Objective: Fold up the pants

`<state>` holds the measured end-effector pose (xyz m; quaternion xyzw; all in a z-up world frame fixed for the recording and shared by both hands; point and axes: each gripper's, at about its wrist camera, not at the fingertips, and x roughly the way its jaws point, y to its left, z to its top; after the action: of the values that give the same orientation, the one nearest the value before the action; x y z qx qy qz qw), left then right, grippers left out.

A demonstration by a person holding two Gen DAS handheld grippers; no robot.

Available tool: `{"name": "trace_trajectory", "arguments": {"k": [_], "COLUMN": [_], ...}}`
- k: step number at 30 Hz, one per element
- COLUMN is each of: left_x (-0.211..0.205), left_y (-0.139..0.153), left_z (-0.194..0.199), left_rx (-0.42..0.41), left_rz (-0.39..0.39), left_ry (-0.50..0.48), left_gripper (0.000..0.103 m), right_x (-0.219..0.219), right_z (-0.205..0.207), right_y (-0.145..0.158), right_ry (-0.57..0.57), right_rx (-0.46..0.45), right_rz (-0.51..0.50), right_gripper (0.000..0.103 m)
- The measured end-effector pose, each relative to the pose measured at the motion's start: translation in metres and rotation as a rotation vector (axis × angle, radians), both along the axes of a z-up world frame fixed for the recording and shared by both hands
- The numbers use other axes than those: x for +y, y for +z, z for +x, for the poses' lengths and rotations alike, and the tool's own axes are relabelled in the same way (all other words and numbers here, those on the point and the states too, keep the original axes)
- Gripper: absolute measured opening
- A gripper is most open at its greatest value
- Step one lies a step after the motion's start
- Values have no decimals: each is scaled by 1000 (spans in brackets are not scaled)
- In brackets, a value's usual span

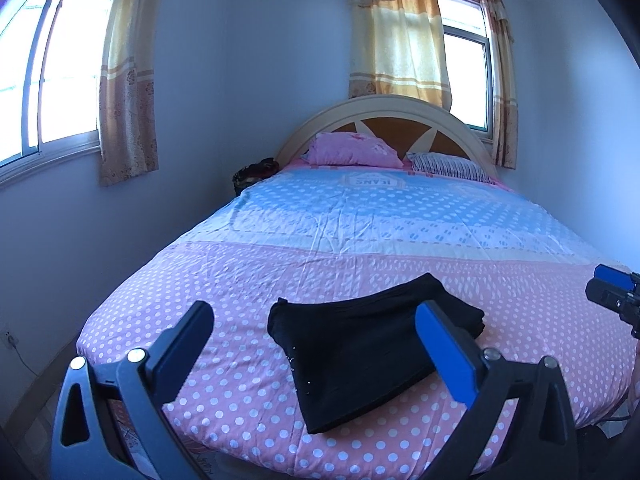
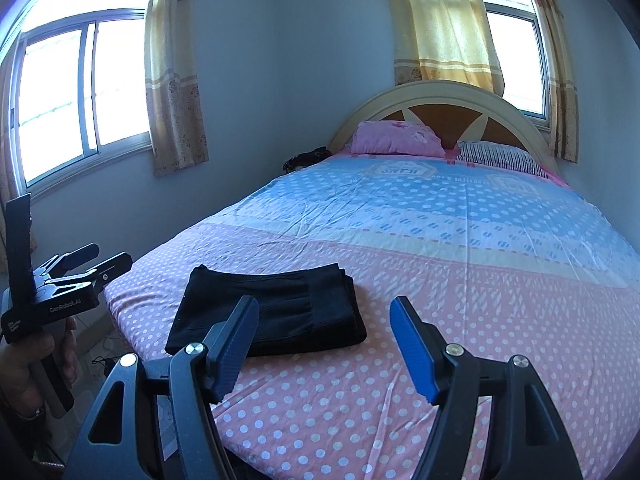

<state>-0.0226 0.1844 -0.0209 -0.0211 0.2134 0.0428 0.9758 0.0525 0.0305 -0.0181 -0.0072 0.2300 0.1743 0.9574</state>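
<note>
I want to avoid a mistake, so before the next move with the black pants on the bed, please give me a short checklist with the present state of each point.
1. Left gripper open and holding nothing: ok.
2. Right gripper open and holding nothing: ok.
3. Black pants already folded into a compact stack: ok.
4. Pants lie fully on the bed, none hanging over the edge: ok.
5. Layers inside the stack even and smooth: cannot tell.
6. Both grippers clear of the pants, not touching them: ok.
</note>
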Motion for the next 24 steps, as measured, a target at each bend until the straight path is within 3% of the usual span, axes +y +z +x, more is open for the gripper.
{"name": "trace_trajectory", "arguments": {"k": [24], "left_x": [-2], "left_y": [0], "left_z": [3], "left_rx": [27], "left_rz": [32], "left_ry": [32], "left_gripper": [103], "right_x": [0], "right_z": [-4], "right_y": [-2], "right_ry": [-7], "right_rx": [-6], "right_rz": [13], "right_gripper": [69]}}
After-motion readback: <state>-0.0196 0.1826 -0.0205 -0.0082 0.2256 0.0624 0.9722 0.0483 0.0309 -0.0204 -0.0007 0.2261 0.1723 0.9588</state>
